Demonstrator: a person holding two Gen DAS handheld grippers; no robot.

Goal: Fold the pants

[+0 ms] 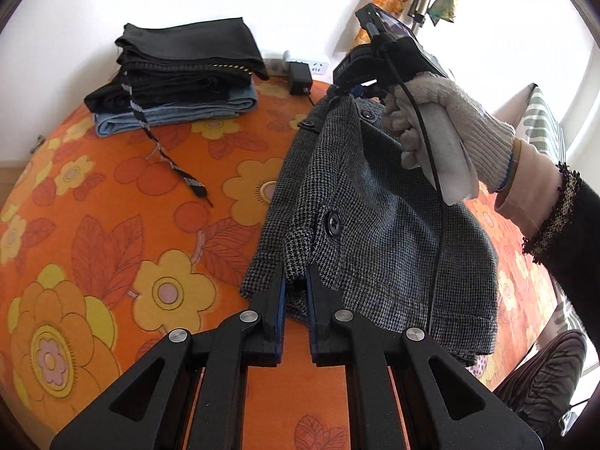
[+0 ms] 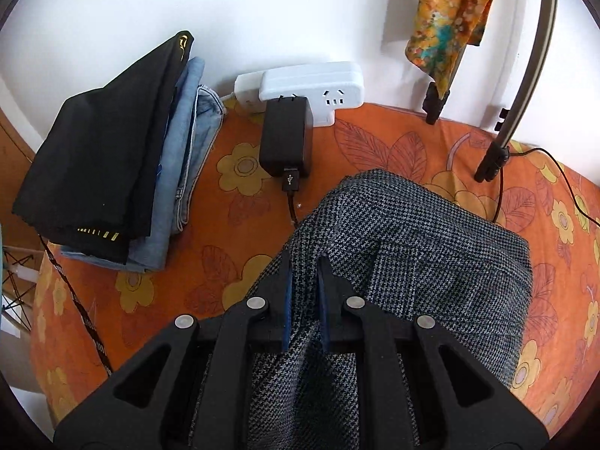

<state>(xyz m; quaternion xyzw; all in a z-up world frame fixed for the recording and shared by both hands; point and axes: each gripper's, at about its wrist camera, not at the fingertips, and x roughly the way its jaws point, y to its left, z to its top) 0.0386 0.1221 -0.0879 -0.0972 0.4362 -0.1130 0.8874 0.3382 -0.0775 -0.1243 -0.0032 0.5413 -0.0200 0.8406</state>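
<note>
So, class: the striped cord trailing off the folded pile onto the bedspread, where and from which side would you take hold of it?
Grip the cord on its loose stretch lying flat on the bedspread, clear of the pile. Come from above, fingers straddling its narrow width: it is thin, flat and limp, and its upper part hangs against the pile. Both tools currently hold the pants.

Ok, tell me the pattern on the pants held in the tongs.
Grey-and-black houndstooth check on the pants, with black buttons; clearest in the left wrist view.

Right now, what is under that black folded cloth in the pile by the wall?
Under the black cloth lie folded blue jeans, resting on the orange flowered bedcover. Other dark layers show between; what they are stays covered.
</note>
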